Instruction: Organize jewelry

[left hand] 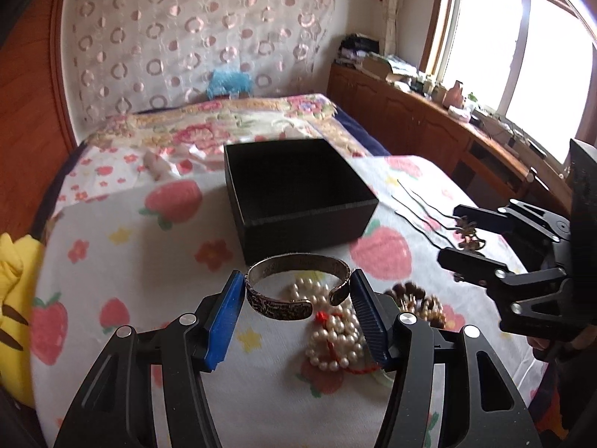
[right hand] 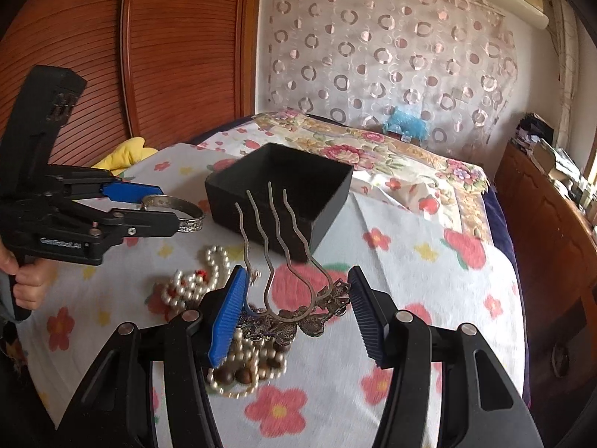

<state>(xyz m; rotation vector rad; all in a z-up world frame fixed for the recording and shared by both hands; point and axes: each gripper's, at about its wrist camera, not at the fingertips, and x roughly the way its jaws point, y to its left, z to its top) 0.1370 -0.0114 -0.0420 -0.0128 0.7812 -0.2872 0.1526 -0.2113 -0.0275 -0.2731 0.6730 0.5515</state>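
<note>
My left gripper is shut on a silver cuff bangle, held above the flowered cloth in front of an open black box. A pearl bracelet with red thread lies under it. My right gripper is shut on a metal hairpin comb, its ornate base between the pads and its wavy prongs pointing at the black box. Brown and pearl beads lie below. In the right wrist view the left gripper holds the bangle at left.
The flowered cloth covers a raised surface in front of a bed. A yellow cushion sits at the left edge. A wooden cabinet with clutter runs under the window on the right.
</note>
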